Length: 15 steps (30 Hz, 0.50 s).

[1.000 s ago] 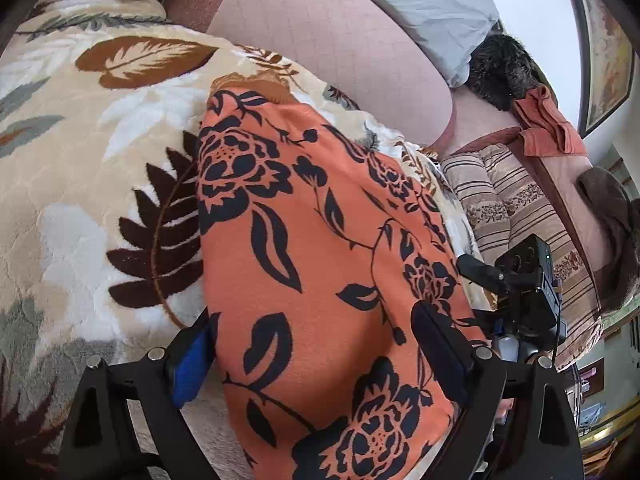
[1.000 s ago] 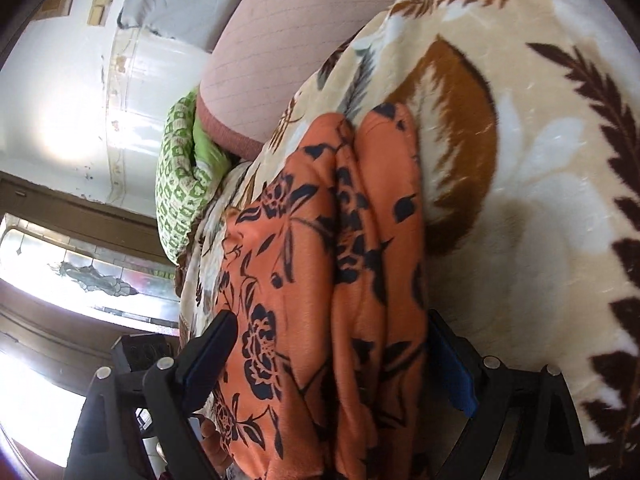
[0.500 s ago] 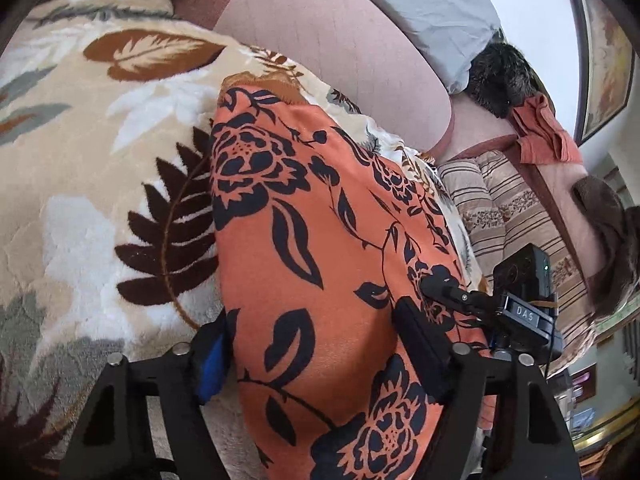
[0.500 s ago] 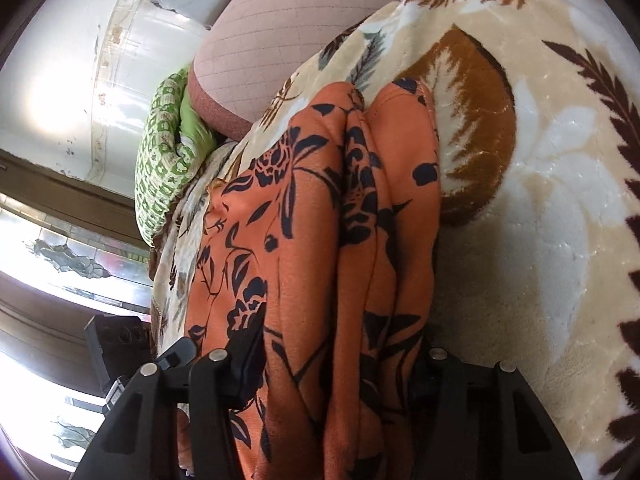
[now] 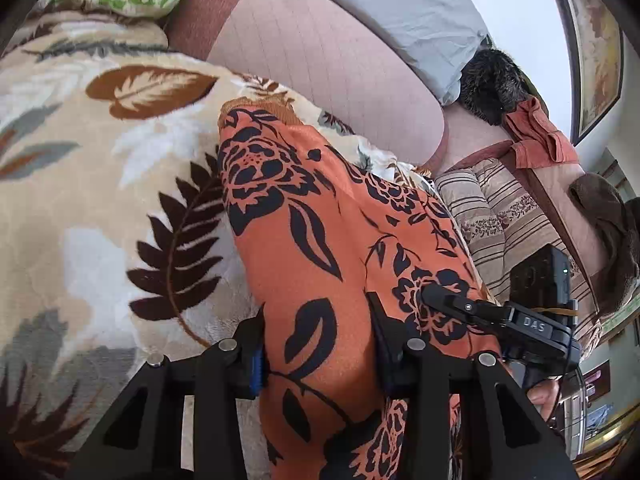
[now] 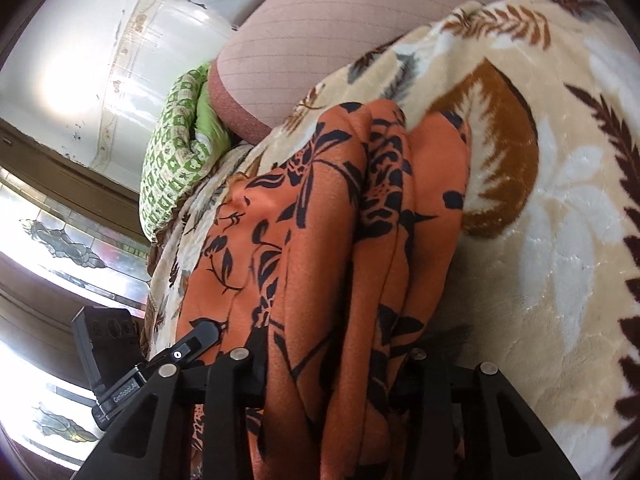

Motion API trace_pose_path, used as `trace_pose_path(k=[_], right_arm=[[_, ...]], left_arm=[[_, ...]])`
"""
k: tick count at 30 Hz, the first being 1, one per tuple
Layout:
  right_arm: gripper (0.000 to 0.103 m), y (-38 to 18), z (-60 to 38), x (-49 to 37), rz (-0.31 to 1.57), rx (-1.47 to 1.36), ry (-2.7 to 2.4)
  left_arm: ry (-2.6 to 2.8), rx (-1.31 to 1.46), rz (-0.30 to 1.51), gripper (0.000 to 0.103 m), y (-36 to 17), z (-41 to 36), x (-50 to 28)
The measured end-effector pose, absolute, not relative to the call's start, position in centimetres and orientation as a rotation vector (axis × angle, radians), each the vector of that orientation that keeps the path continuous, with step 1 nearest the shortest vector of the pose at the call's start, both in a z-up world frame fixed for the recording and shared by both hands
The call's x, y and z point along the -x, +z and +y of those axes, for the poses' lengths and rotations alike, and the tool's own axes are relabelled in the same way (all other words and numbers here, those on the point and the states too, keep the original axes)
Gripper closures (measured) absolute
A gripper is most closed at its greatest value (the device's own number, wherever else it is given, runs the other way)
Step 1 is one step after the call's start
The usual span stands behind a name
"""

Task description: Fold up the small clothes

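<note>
The near end of the orange floral garment runs off the bottom edge of both wrist views, so its hem is unseen. The cloth bunched between the left gripper fingers hides their inner pads, and likewise at the right gripper. The leaf-print blanket is cut off at the left edge.

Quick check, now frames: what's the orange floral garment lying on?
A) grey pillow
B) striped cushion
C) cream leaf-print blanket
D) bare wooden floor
C: the orange floral garment lies on the cream leaf-print blanket, which shows along its edge in both wrist views; the grey pillow and the striped cushion lie off to the side.
</note>
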State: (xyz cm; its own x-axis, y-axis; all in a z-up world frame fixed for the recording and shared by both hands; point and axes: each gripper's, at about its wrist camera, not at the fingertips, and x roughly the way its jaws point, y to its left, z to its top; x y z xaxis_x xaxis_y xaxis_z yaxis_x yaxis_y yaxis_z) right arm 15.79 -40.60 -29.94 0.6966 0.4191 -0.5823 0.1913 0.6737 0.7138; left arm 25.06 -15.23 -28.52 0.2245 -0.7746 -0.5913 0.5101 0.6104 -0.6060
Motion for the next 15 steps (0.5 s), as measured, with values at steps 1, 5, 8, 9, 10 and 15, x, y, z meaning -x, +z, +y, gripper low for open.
trace_pose_path(k=[1, 5, 8, 9, 10, 15], right_arm=[[0.063, -29.5, -40.3, -15.6, 0.802, -0.838, 0.153], [0.064, -27.7, -38.8, -15.1, 0.783, -0.806, 0.165], [0.064, -26.4, -37.7, -14.4, 0.754, -0.796, 0.182], [0.064, -26.0, -37.3, -14.0, 0.743, -0.793, 0.186], [0.064, -25.6, -36.9, -13.6, 0.733, -0.791, 0.189], [0.064, -23.7, -34.1, -11.6, 0.698, -0.798, 0.205]], left_arm=[[-0.904, 0.309, 0.995, 0.06, -28.1, -14.9, -25.0], [-0.9, 0.311, 0.952, 0.06, -26.1, -13.2, -24.5], [-0.896, 0.301, 0.916, 0.06, -24.7, -11.7, -23.4], [-0.897, 0.295, 0.902, 0.06, -24.2, -11.0, -22.9], [-0.897, 0.284, 0.889, 0.06, -23.7, -10.3, -22.4], [-0.876, 0.255, 0.839, 0.06, -21.6, -7.5, -20.3]])
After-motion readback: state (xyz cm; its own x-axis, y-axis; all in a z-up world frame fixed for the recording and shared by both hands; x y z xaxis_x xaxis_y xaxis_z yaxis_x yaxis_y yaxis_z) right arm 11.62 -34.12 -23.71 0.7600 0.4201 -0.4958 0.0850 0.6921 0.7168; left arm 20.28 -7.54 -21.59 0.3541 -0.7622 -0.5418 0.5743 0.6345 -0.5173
